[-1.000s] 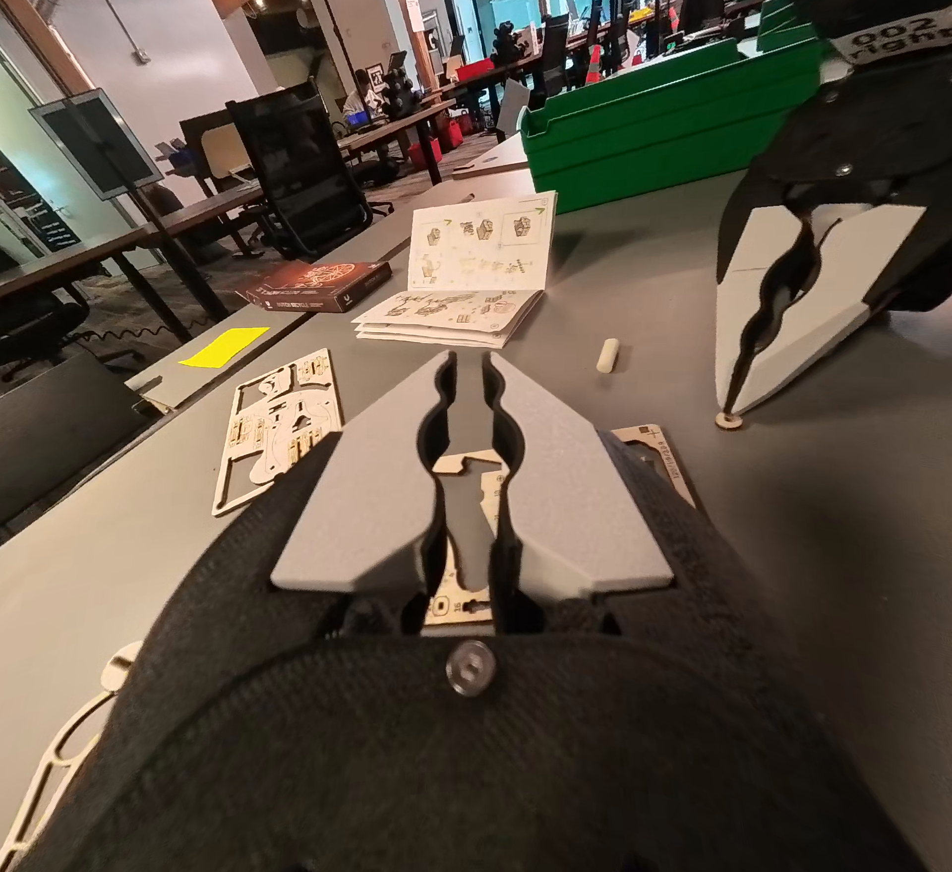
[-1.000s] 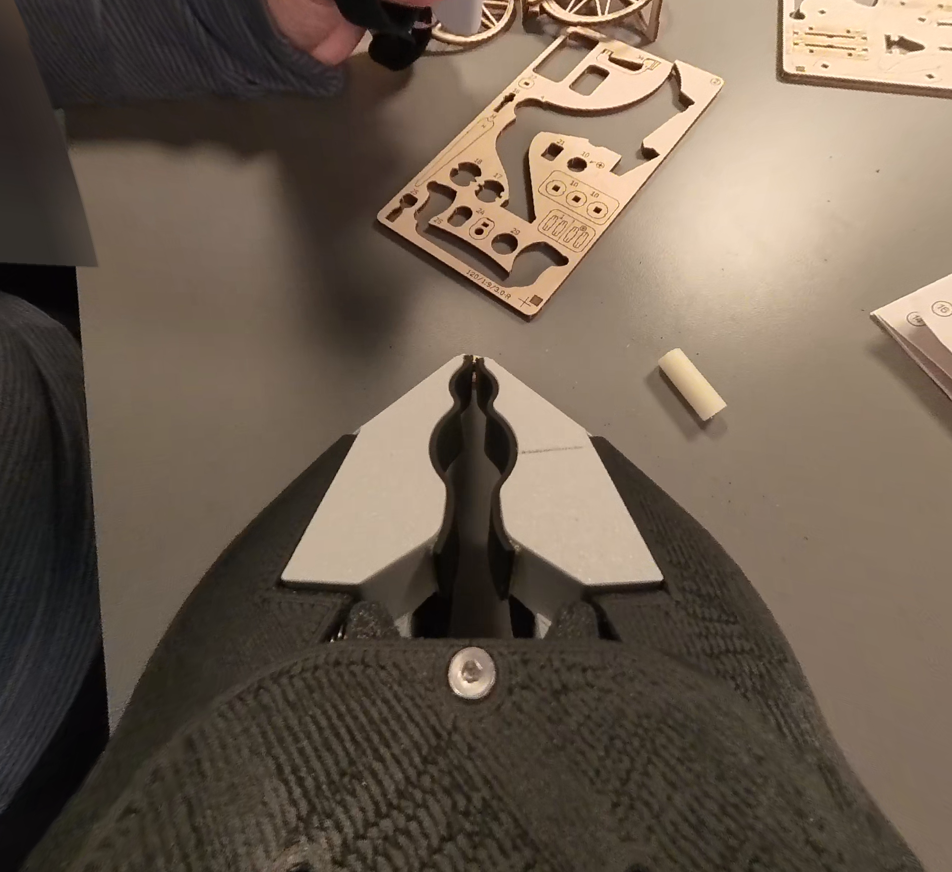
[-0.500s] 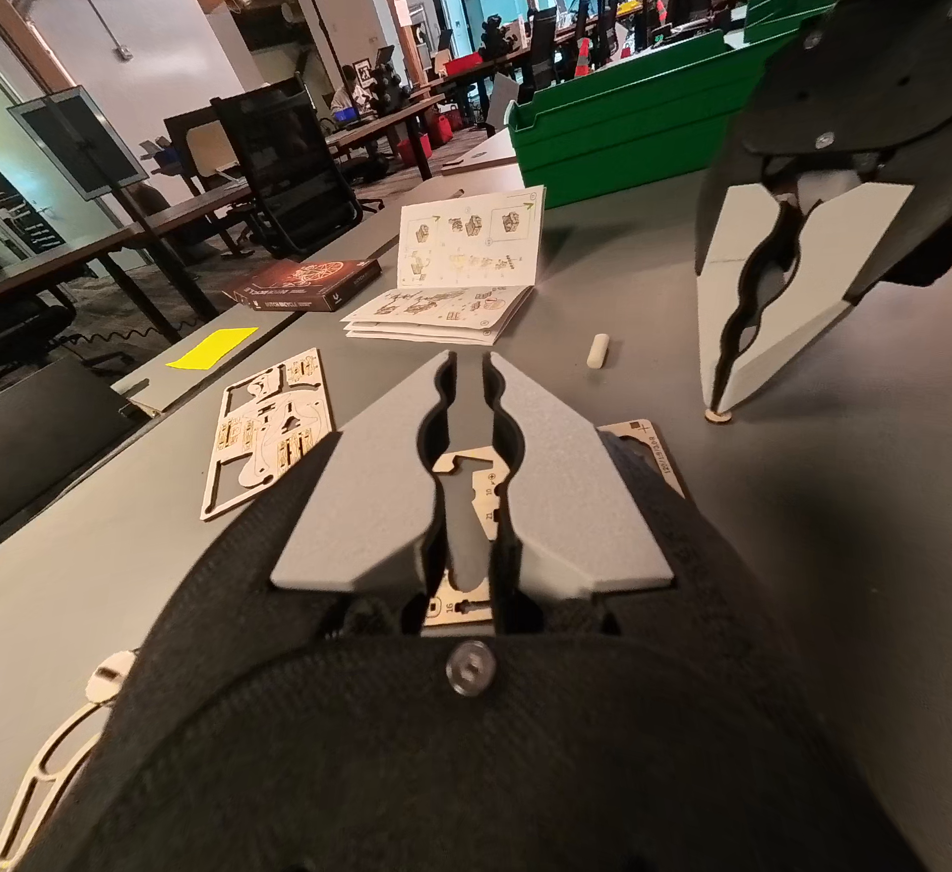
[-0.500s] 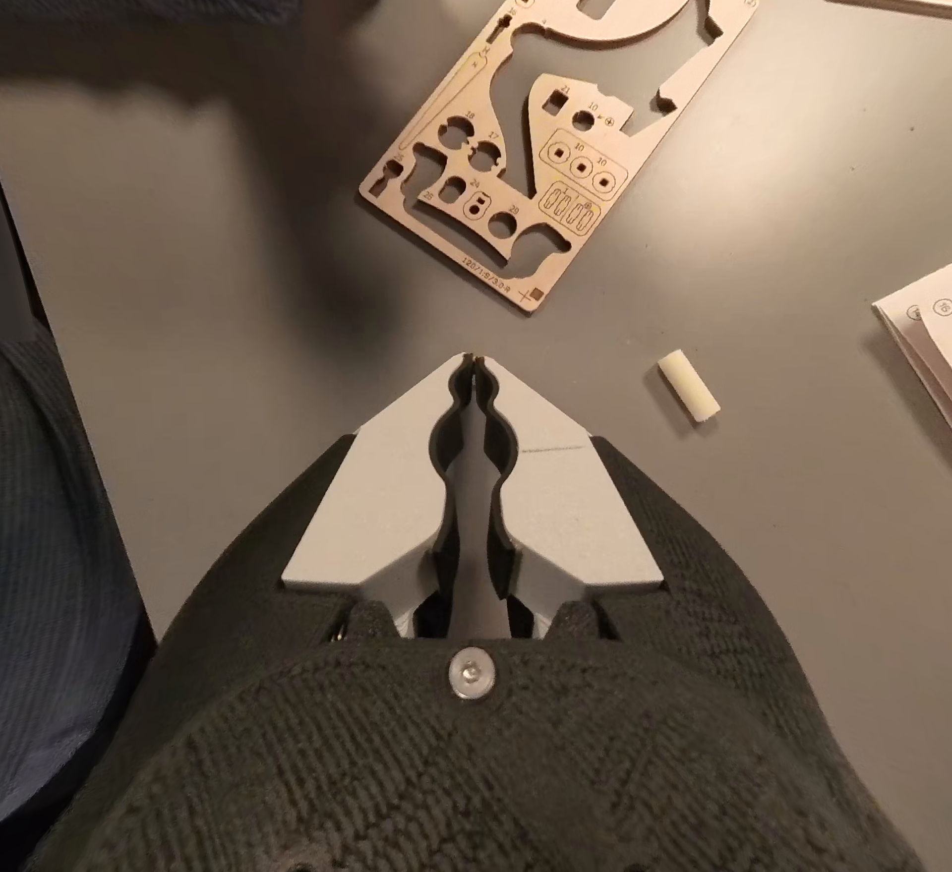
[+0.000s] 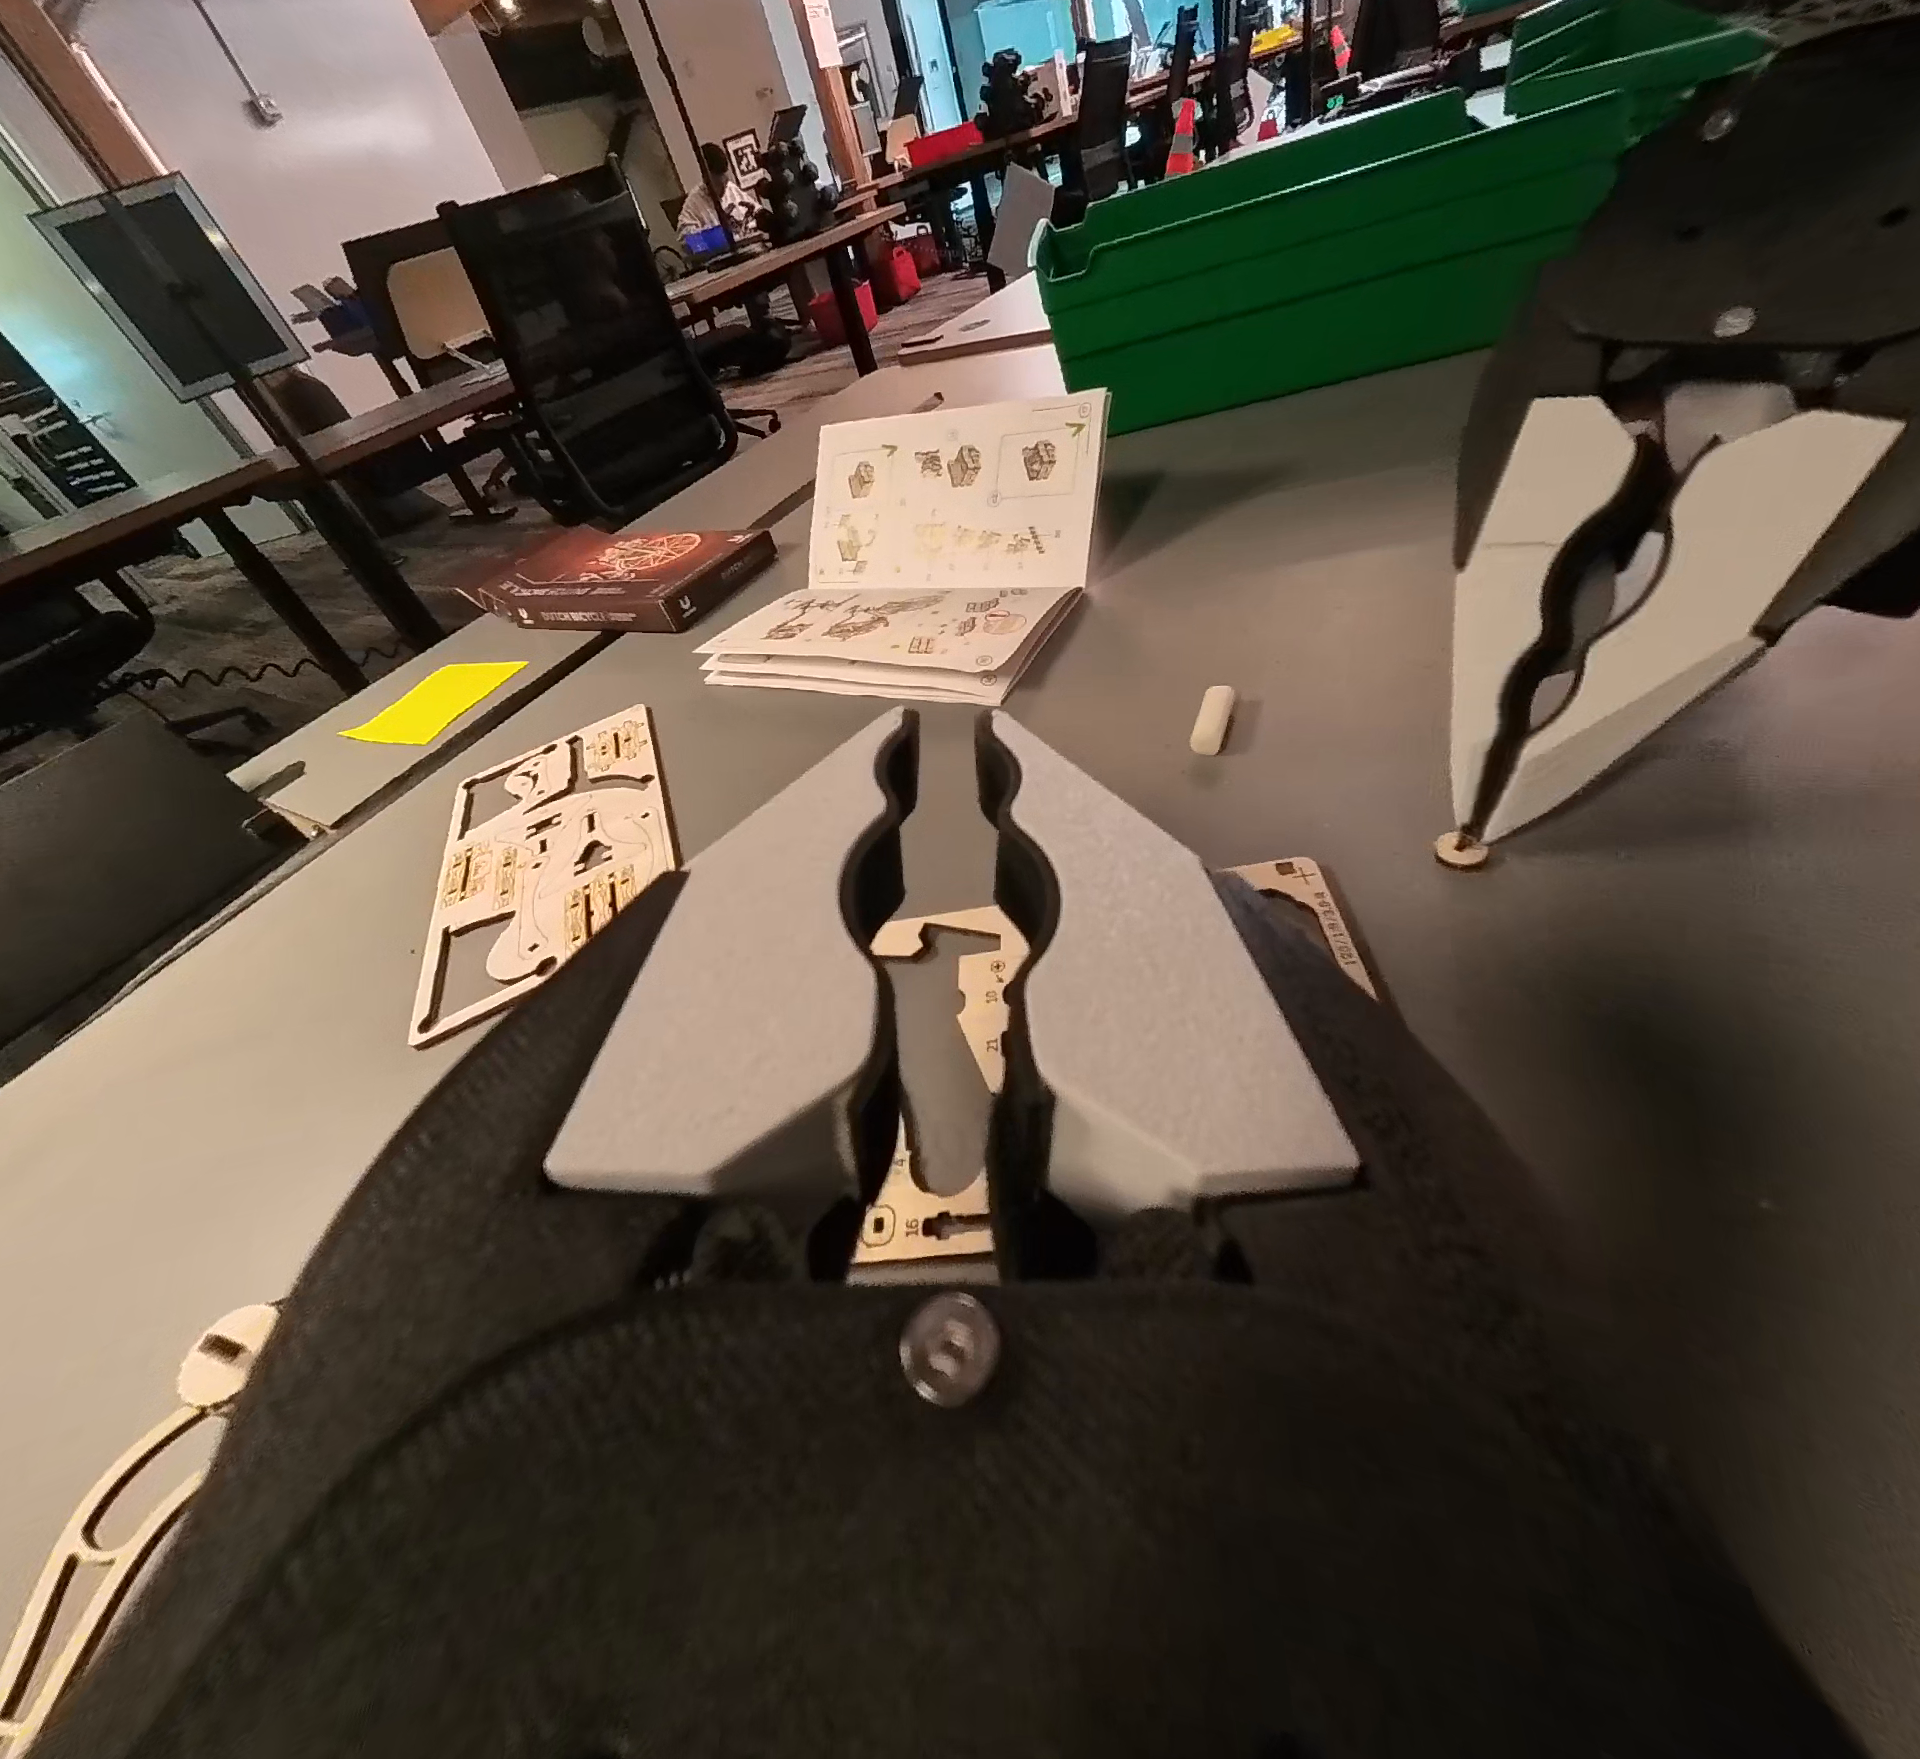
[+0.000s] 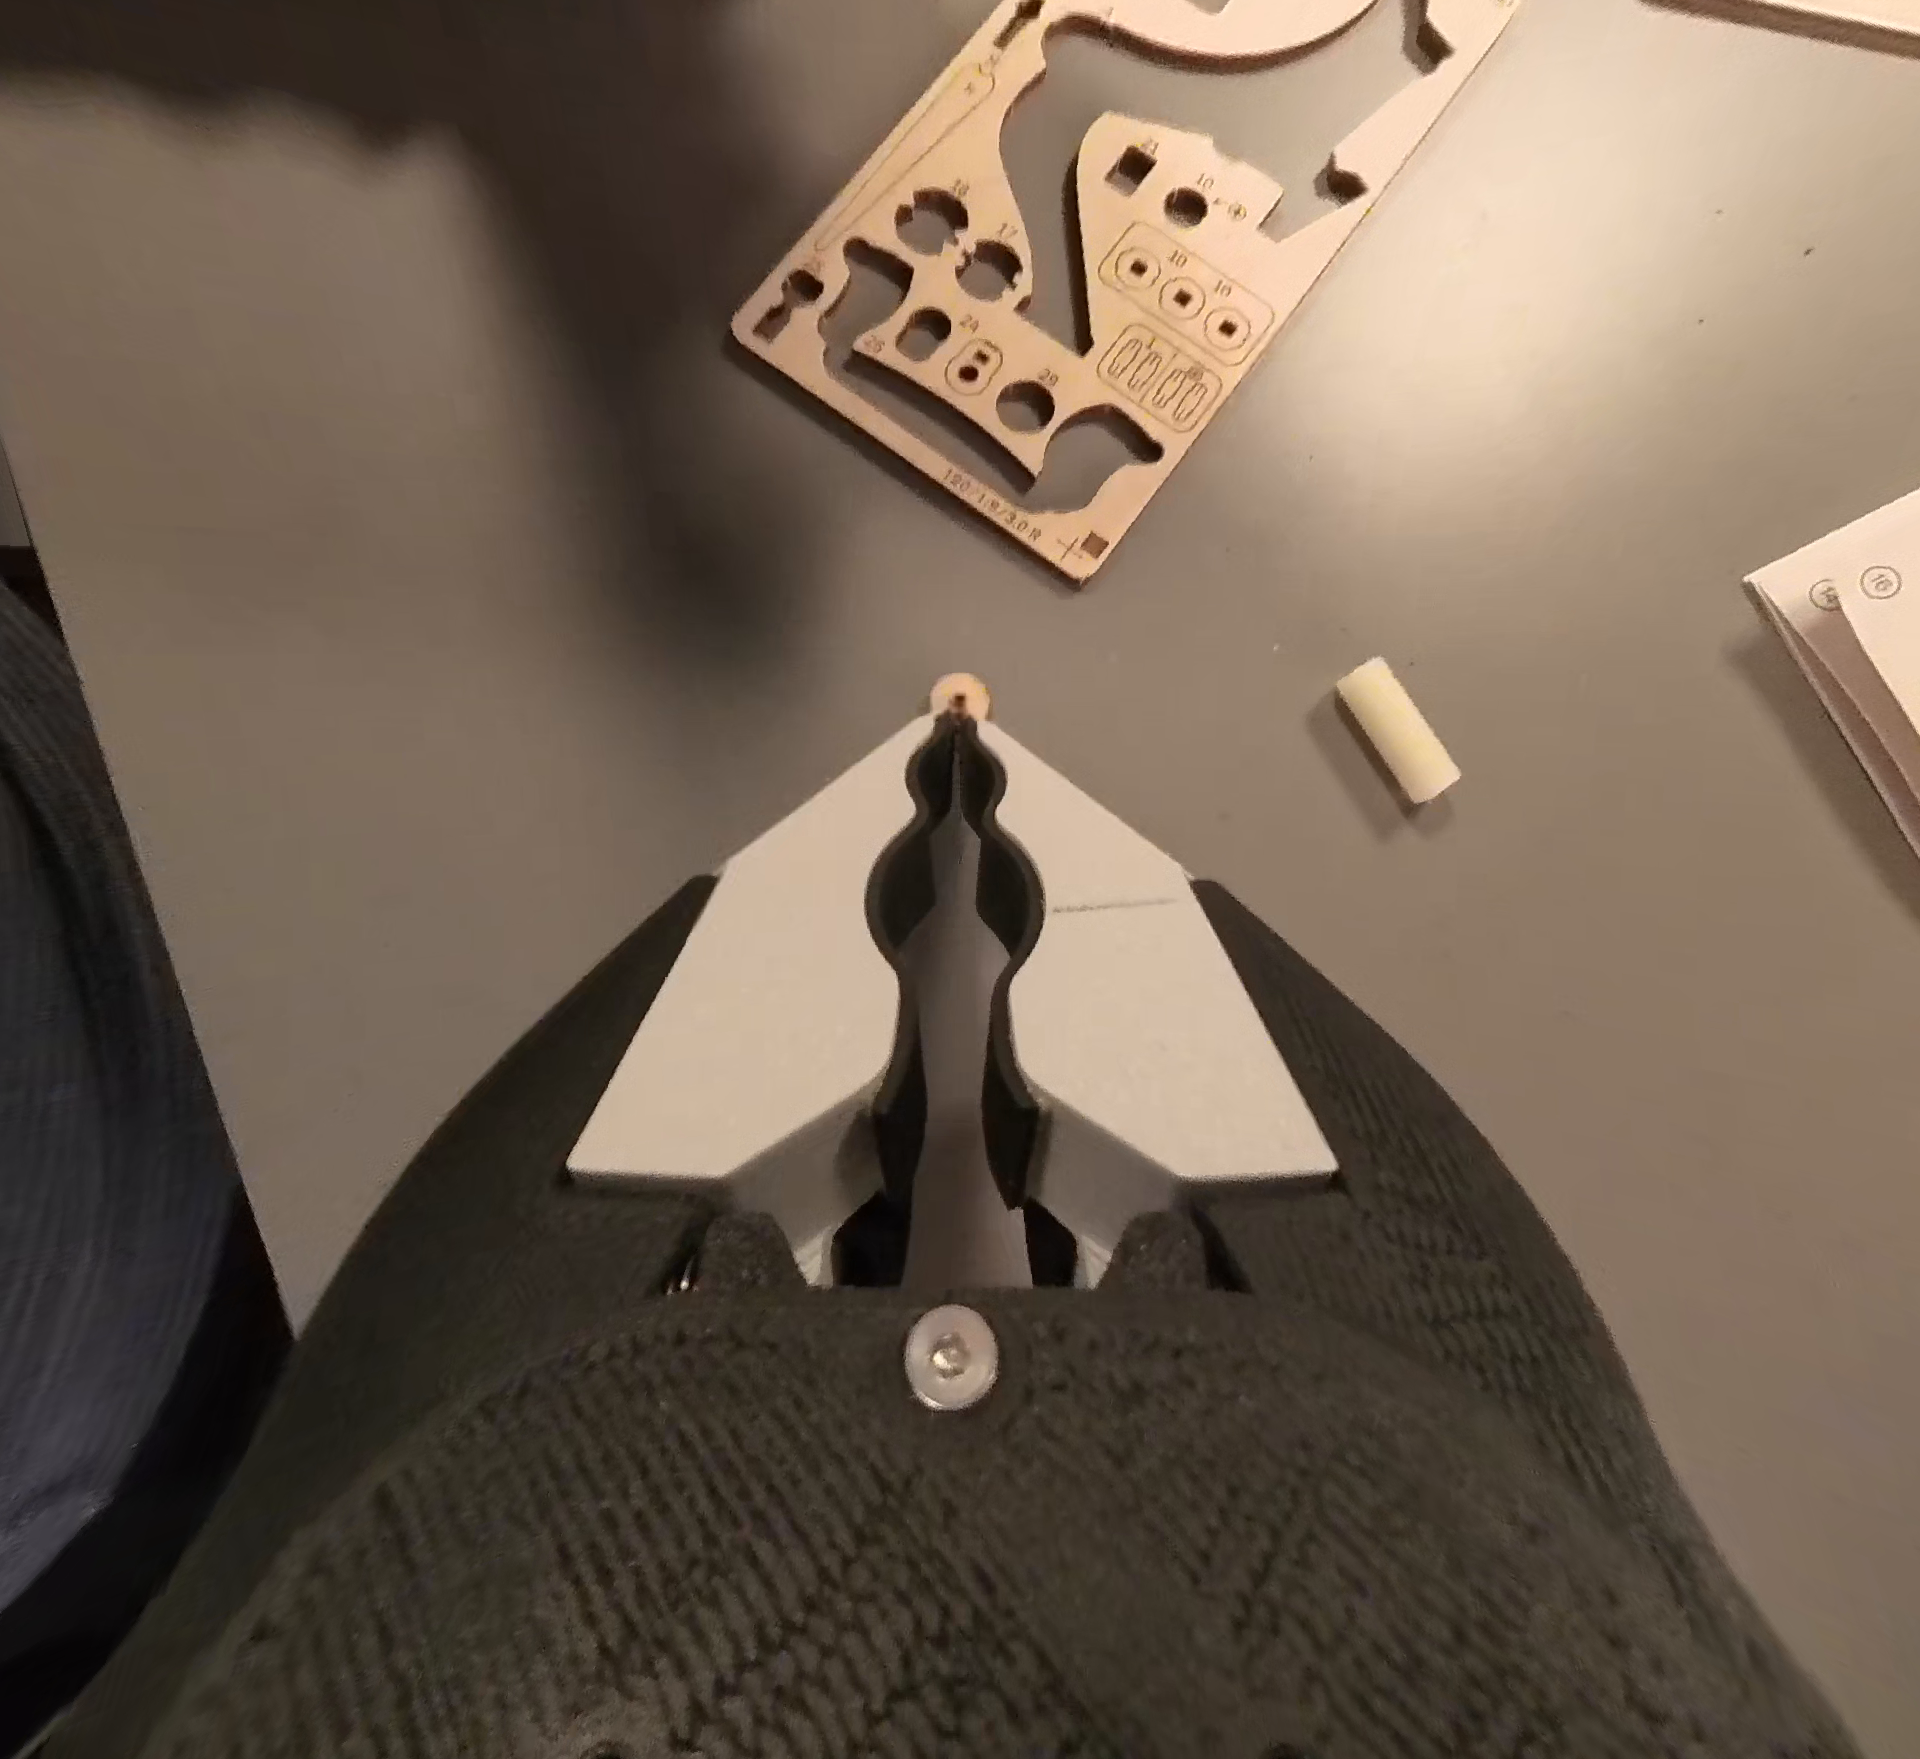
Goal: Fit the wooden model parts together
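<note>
While the right gripper (image 6: 958,722) points steeply down at the grey table (image 6: 1455,1034), its fingertips are pressed together with barely a slit between them, right at a small round wooden disc (image 6: 959,693) that lies flat on the surface (whether the tips pinch the disc's edge or merely touch it cannot be told). From the left wrist view that same gripper (image 5: 1473,826) comes in from the upper right, its tips meeting the disc (image 5: 1460,848).

The left gripper (image 5: 945,727) hovers low over the table with its jaws parted and nothing between them. Through the gap a punched-out wooden parts sheet (image 5: 1304,909) shows beneath it; in the right wrist view this sheet (image 6: 1132,223) lies flat just beyond the disc, full of empty cut-outs with a few small pieces left in place. A second wooden sheet (image 5: 545,868), with more of its parts in it, lies to the left of the left gripper. At the lower left edge of the left wrist view a curved pale wooden piece (image 5: 94,1543) pokes out from behind the gripper body.

A short white cylinder (image 6: 1397,735) lies near the disc, apart from it. Farther off sit an open instruction booklet (image 5: 935,566), a dark box (image 5: 623,579), a yellow note (image 5: 436,715) and stacked green bins (image 5: 1299,296)
</note>
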The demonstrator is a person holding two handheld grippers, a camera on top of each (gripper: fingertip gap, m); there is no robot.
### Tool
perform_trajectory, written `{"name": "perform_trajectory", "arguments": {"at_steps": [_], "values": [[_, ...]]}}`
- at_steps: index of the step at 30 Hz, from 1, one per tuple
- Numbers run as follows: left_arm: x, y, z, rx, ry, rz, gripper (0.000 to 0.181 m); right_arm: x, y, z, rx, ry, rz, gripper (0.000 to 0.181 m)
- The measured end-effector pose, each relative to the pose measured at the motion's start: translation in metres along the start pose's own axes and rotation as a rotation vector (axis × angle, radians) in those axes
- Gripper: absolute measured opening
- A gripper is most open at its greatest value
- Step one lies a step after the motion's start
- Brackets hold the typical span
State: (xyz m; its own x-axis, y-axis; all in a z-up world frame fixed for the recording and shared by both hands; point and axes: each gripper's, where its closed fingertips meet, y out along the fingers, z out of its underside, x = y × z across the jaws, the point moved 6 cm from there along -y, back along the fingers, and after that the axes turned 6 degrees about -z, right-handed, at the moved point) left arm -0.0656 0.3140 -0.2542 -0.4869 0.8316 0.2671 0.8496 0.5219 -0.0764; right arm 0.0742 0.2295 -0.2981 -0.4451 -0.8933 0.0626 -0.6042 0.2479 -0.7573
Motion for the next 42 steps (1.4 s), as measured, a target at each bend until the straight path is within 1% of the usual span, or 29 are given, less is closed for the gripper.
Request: {"name": "perform_trajectory", "arguments": {"at_steps": [3, 4, 6, 7, 10, 12, 15, 18, 21, 25, 28, 32, 35, 37, 42], "values": [[-0.002, -0.001, -0.001, -0.006, 0.002, 0.012, 0.012, 0.002, 0.000, -0.001, 0.010, -0.050, 0.040, 0.000], [-0.005, -0.002, -0.003, -0.023, 0.006, 0.042, 0.016, 0.003, -0.001, -0.002, -0.008, -0.056, 0.044, 0.000], [-0.017, -0.006, -0.010, -0.077, 0.005, 0.169, 0.018, 0.005, -0.007, -0.011, -0.107, -0.064, 0.053, 0.000], [-0.024, -0.008, -0.013, -0.092, -0.019, 0.251, 0.019, 0.006, -0.012, -0.017, -0.168, -0.100, 0.073, 0.000], [-0.038, -0.013, -0.021, -0.104, -0.221, 0.505, 0.025, 0.017, -0.026, -0.035, -0.261, -0.327, 0.184, 0.000], [-0.041, -0.016, -0.025, -0.098, -0.382, 0.658, 0.026, 0.025, -0.033, -0.044, -0.268, -0.485, 0.271, 0.000], [-0.040, -0.015, -0.023, -0.049, -0.576, 0.792, 0.023, 0.034, -0.040, -0.055, -0.248, -0.683, 0.400, 0.000], [-0.044, -0.014, -0.019, -0.002, -0.602, 0.834, 0.018, 0.041, -0.043, -0.063, -0.220, -0.830, 0.482, 0.000], [-0.048, -0.015, -0.022, -0.016, -0.591, 0.857, 0.011, 0.046, -0.045, -0.068, -0.189, -0.939, 0.537, 0.000], [-0.047, -0.019, -0.029, -0.079, -0.608, 0.874, 0.011, 0.054, -0.044, -0.072, -0.157, -1.042, 0.564, 0.000], [-0.047, -0.020, -0.028, -0.072, -0.583, 0.879, 0.005, 0.056, -0.044, -0.074, -0.165, -1.058, 0.569, 0.000], [-0.051, -0.021, -0.027, -0.062, -0.582, 0.905, 0.008, 0.058, -0.044, -0.075, -0.168, -1.073, 0.560, 0.000], [-0.049, -0.022, -0.029, -0.084, -0.609, 0.922, 0.009, 0.059, -0.045, -0.075, -0.171, -1.078, 0.551, 0.000], [-0.050, -0.024, -0.031, -0.103, -0.619, 0.942, 0.009, 0.061, -0.045, -0.074, -0.175, -1.084, 0.540, 0.000], [-0.055, -0.025, -0.031, -0.095, -0.612, 0.966, 0.004, 0.063, -0.045, -0.073, -0.172, -1.093, 0.526, 0.000]]}}
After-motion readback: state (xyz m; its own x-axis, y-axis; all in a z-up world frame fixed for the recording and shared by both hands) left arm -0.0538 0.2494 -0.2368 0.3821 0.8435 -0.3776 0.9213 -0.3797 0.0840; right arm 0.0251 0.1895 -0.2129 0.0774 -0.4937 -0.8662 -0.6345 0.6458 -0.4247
